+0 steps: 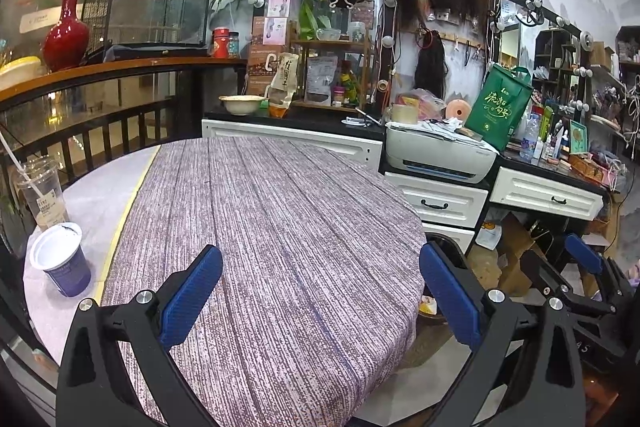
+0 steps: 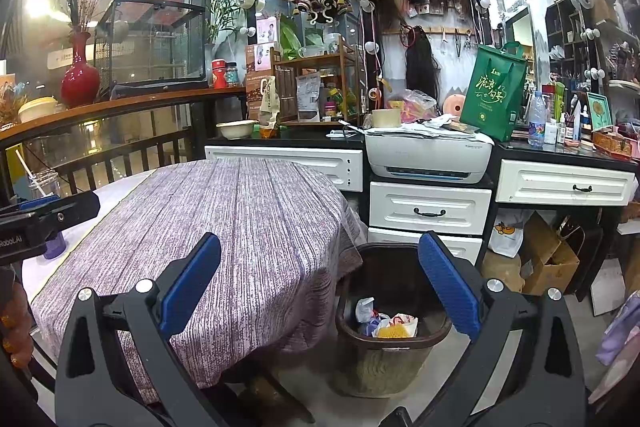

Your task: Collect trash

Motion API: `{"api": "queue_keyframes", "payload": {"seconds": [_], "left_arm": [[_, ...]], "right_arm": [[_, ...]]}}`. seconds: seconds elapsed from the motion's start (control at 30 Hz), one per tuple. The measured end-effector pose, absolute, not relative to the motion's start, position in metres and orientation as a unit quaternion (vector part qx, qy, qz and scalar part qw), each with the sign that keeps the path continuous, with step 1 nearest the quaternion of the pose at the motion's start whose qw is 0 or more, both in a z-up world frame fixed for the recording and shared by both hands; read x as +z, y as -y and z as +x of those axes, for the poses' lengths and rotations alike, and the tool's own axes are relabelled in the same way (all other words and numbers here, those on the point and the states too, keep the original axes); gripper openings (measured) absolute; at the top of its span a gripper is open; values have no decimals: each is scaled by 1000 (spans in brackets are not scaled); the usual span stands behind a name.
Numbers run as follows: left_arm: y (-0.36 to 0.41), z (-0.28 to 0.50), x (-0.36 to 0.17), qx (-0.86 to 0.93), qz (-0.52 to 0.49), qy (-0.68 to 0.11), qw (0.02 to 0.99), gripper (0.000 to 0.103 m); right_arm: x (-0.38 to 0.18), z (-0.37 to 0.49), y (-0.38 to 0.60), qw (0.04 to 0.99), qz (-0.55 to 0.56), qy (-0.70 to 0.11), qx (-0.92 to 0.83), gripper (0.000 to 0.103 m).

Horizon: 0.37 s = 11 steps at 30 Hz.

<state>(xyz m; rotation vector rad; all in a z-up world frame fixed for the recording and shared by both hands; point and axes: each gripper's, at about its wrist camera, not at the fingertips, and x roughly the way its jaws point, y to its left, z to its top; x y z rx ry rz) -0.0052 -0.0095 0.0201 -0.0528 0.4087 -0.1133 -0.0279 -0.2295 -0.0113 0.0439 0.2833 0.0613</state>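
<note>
A purple yogurt cup [image 1: 62, 261] with a torn white foil lid stands at the left edge of the round table [image 1: 280, 207]. Behind it is a clear plastic cup [image 1: 40, 191] with a straw. My left gripper [image 1: 320, 255] hovers open over the striped cloth, holding nothing. My right gripper [image 2: 320, 243] is open and empty too, above the table's right edge and the brown trash bin [image 2: 360, 347] on the floor. Crumpled wrappers [image 2: 394, 325] lie in the bin. In the right wrist view the purple cup [image 2: 54, 247] is mostly hidden behind the left gripper.
White drawers [image 2: 430, 211] and a printer [image 2: 428, 155] stand behind the bin. A green bag [image 2: 494, 99] sits on the counter. Cardboard boxes [image 2: 548, 259] lie under the counter. A dark railing [image 1: 100, 131] runs behind the table, with a red vase [image 1: 66, 35] on its ledge.
</note>
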Motion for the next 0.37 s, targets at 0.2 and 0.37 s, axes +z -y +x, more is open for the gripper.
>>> {"api": "queue_keyframes", "payload": {"seconds": [0.2, 0.37], "left_arm": [[8, -2, 19, -58, -28, -219, 974, 98], [7, 0, 18, -54, -22, -226, 972, 98]], "right_arm": [[-11, -27, 233, 989, 23, -145, 31, 97], [-11, -26, 234, 988, 22, -147, 32, 97]]}}
